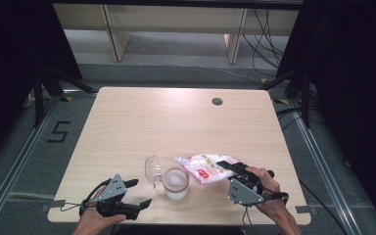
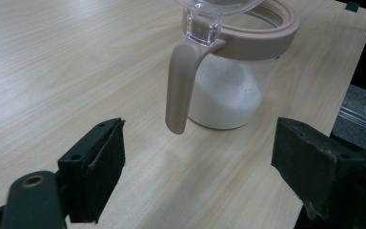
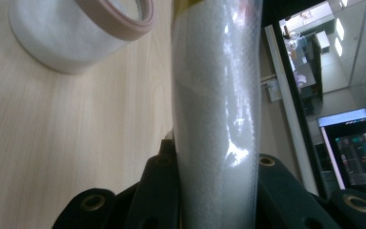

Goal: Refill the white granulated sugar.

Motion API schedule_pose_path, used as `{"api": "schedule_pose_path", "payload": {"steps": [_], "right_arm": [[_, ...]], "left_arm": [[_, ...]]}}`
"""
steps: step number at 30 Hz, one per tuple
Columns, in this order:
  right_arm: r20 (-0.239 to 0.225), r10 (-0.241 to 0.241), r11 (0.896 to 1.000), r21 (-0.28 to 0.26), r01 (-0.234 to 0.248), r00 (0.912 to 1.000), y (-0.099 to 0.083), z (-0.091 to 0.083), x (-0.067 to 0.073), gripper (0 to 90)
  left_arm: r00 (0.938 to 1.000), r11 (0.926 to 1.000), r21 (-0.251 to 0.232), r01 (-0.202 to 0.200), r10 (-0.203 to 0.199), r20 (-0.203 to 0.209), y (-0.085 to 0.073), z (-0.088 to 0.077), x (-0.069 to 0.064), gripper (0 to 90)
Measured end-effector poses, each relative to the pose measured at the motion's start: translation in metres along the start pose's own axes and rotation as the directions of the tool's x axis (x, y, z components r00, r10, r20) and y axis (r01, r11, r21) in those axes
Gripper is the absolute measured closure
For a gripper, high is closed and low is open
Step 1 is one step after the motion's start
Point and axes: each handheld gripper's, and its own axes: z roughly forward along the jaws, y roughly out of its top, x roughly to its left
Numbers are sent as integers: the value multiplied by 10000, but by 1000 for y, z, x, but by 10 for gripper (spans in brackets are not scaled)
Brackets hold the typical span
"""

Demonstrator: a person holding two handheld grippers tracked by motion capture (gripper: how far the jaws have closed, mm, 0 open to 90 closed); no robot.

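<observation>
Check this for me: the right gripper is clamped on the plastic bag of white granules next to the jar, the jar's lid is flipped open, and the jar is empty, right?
Not quite. The jar is not empty: the left gripper view shows white powder filling its lower part. The rest stands: the right gripper is clamped on the bag beside the jar, and the clear lid is flipped open.

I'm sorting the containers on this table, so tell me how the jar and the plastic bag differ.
The jar stands upright on the table; the plastic bag lies tilted, clamped in the right gripper. The jar is rigid, with a pinkish rim and handle and its clear lid flipped open; the bag is soft film with red print. No gripper holds the jar; the left gripper is open beside it. Both hold white granules.
</observation>
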Motion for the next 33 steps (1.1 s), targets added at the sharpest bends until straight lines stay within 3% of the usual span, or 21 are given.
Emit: {"api": "schedule_pose_path", "payload": {"steps": [6,7,8,10,12,13,14,15,18,20,21,22,23,24,25,26,27,28,29,30,33], "right_arm": [[-221,1539,9873,-375,-1547,9878,-10,3,-2,805],[-151,2186,9746,-463,-2191,9757,-13,3,-1,807],[-151,2186,9746,-463,-2191,9757,-13,3,-1,807],[-214,2770,9584,-652,-2778,9606,-17,4,-1,809],[-219,2903,9531,-827,-2911,9567,-19,6,-2,810],[-464,3480,9312,-984,-3510,9363,-22,8,-1,811],[-362,3603,9267,-1007,-3621,9321,-23,9,-1,812],[-510,3858,9154,-1031,-3891,9212,-25,10,-1,812],[-578,4668,8739,-1226,-4704,8824,-31,14,1,813],[-665,4735,8681,-1337,-4781,8783,-33,16,0,814],[-712,5258,8342,-1518,-5302,8476,-39,19,0,815],[-712,5258,8342,-1518,-5302,8476,-39,19,0,815],[-833,5716,8011,-1585,-5772,8163,-43,21,1,815],[-833,5716,8011,-1585,-5772,8163,-43,21,1,815],[-797,6168,7626,-1857,-6196,7831,-50,23,0,815],[-679,6344,7479,-1979,-6336,7700,-54,23,-1,816],[-679,6344,7479,-1979,-6336,7700,-54,23,-1,816],[-680,6617,7210,-2157,-6585,7467,-60,23,-2,816],[-680,6617,7210,-2157,-6585,7467,-60,23,-2,816],[-672,6973,6881,-2160,-6927,7136,-66,22,-2,816],[-462,7255,6627,-2221,-7152,6866,-73,22,-1,817]], "left_arm": [[10000,10000,67,-38,38,15,0,0,0,181],[10000,10000,65,-53,53,8,0,0,0,181],[10000,10000,65,-53,53,8,0,0,0,181],[9994,9994,57,-337,337,35,1,0,2,181],[10000,10000,40,-5,5,8,0,0,0,181],[10000,10000,70,-48,48,5,0,0,0,181],[10000,10000,59,-79,79,14,0,0,0,181],[9993,9992,67,-382,382,21,1,-1,2,182],[9994,9994,63,-350,350,28,1,-1,2,182],[9994,9994,52,-353,352,51,1,-1,2,181],[9994,9994,57,-344,344,55,1,-1,2,181],[9994,9994,57,-338,338,57,1,-1,2,181],[9994,9994,45,-346,345,31,1,-1,1,181],[9994,9994,45,-346,345,31,1,-1,1,181],[9994,9994,45,-345,344,30,1,-1,1,181],[9994,9994,45,-344,343,27,1,-1,1,181],[9994,9994,45,-344,343,27,1,-1,1,181],[9994,9994,48,-348,348,23,1,-1,1,181],[9994,9994,52,-352,352,31,1,-1,1,181],[10000,10000,72,-59,59,-4,1,0,0,181],[9999,9999,98,-108,108,2,1,0,0,181]]}}
